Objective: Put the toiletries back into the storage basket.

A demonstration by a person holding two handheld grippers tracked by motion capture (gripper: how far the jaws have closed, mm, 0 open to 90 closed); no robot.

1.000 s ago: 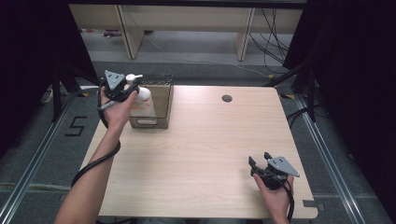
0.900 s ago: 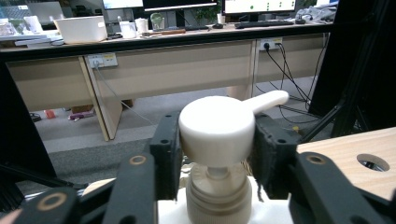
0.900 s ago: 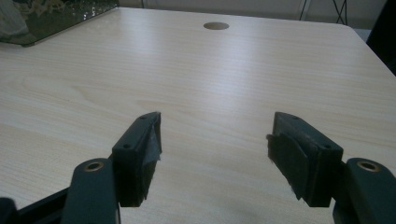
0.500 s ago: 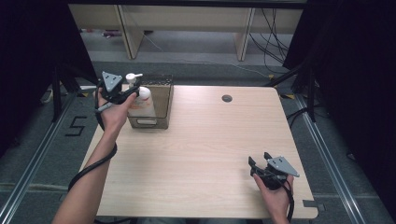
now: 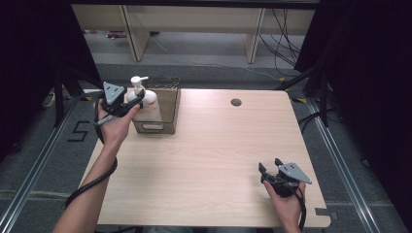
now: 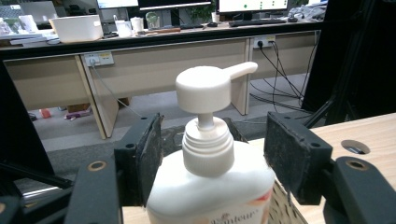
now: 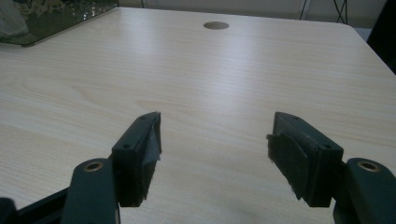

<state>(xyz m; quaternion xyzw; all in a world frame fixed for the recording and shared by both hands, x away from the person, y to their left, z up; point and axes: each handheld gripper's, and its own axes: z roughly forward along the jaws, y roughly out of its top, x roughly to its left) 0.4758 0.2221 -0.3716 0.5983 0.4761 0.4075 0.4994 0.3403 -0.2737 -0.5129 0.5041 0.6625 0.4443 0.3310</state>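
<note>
Two grippers are in my hands, and the work is at the far left corner of the desk [image 5: 204, 160]. My left gripper [image 5: 127, 103] is up there beside the white pump bottle [image 5: 144, 99], which stands upright in the mesh basket [image 5: 167, 104] sitting at that corner. In the left gripper view the bottle's [image 6: 212, 186] shoulder and neck rise between my two black jaws, with the pump head above them and its spout pointing off to the right. My jaws have just been opening; they now stand wide apart, and there is a visible gap between each foam pad [image 6: 150, 156] and the bottle's neck, so I am not pressing on it. The bottle's shoulder comes close to the pads lower down, and I cannot tell whether it brushes them there.

My right gripper [image 5: 271, 166] is well apart from all this, resting low at the near right corner of the desk, its grey three-cornered plate [image 5: 293, 171] on top. In the right gripper view its jaws are spread wide with nothing between them, just bare wood grain running ahead toward the round cable hole [image 7: 216, 25] near the far edge. The corner of the basket [image 7: 56, 18] shows at the far left of that view.
</note>
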